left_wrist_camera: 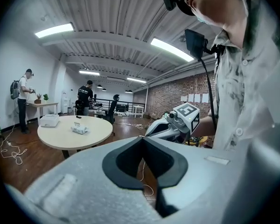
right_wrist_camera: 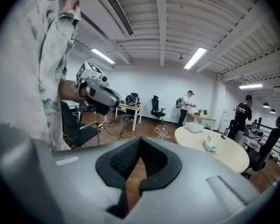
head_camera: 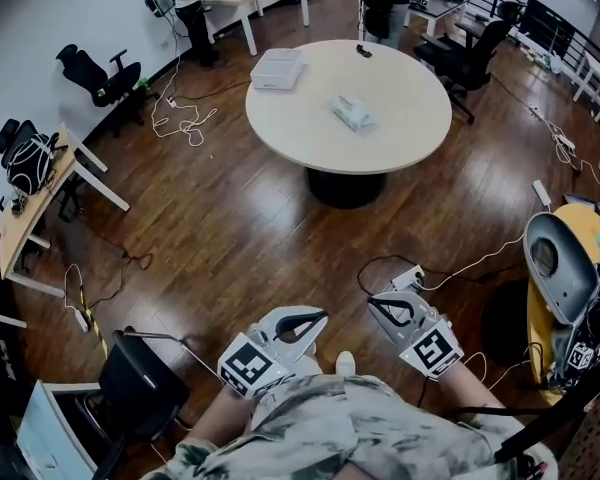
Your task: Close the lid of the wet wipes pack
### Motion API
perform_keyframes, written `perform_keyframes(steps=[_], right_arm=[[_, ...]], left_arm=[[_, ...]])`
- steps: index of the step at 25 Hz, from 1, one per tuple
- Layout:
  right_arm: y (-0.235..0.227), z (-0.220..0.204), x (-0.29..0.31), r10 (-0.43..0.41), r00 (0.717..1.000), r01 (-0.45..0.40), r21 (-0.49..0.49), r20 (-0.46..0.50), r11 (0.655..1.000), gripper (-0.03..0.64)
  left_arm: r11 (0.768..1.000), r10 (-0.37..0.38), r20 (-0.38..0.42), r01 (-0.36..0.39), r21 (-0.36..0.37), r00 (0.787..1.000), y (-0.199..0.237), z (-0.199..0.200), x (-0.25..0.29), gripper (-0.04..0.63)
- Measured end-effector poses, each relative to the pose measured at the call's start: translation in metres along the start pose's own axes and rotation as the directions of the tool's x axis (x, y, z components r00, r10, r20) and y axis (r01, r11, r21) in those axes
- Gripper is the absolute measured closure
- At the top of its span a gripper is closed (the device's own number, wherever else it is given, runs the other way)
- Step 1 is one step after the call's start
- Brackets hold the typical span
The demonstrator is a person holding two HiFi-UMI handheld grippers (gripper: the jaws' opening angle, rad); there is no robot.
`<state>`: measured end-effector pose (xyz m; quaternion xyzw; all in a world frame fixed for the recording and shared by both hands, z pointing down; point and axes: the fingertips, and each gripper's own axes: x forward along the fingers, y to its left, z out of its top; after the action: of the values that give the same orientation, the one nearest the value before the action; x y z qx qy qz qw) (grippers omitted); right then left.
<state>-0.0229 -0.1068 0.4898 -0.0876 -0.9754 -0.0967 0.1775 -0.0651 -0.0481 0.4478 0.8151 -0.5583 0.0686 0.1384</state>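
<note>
The wet wipes pack point(head_camera: 352, 114) is a small pale packet lying near the middle of the round cream table point(head_camera: 310, 138), far ahead of me. It also shows as a tiny packet point(left_wrist_camera: 79, 129) in the left gripper view and as a pack point(right_wrist_camera: 208, 145) in the right gripper view. At this distance I cannot tell how its lid stands. My left gripper point(head_camera: 322, 317) and right gripper point(head_camera: 374, 302) are held close to my body over the wooden floor, well short of the table. Both are shut with nothing between the jaws.
A white box point(head_camera: 277, 68) sits on the table's far left. A black chair point(head_camera: 140, 383) stands at my near left and yellow-grey equipment point(head_camera: 560, 268) at my right. Cables point(head_camera: 435, 273) trail over the floor. Office chairs point(head_camera: 470, 53) and people at desks point(head_camera: 192, 8) are beyond the table.
</note>
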Motion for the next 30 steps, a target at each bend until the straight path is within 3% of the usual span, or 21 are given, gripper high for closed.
perform_keyframes(steps=[11, 19, 30], right_arm=[[-0.068, 0.028, 0.101, -0.022, 0.999, 0.021, -0.026, -0.035, 0.999, 0.611], [-0.104, 0.058, 0.172, -0.064, 0.998, 0.063, -0.038, -0.026, 0.997, 0.611], [-0.134, 0.068, 0.225, -0.064, 0.996, 0.060, -0.069, -0.054, 0.996, 0.611]], left_arm=[[0.998, -0.036, 0.040, 0.035, 0.044, 0.999, 0.122, 0.028, 0.000, 0.594], [0.992, -0.069, 0.017, 0.067, 0.104, 0.997, 0.198, 0.036, -0.017, 0.594], [0.991, -0.077, 0.027, 0.073, 0.115, 0.997, 0.248, 0.040, -0.021, 0.594]])
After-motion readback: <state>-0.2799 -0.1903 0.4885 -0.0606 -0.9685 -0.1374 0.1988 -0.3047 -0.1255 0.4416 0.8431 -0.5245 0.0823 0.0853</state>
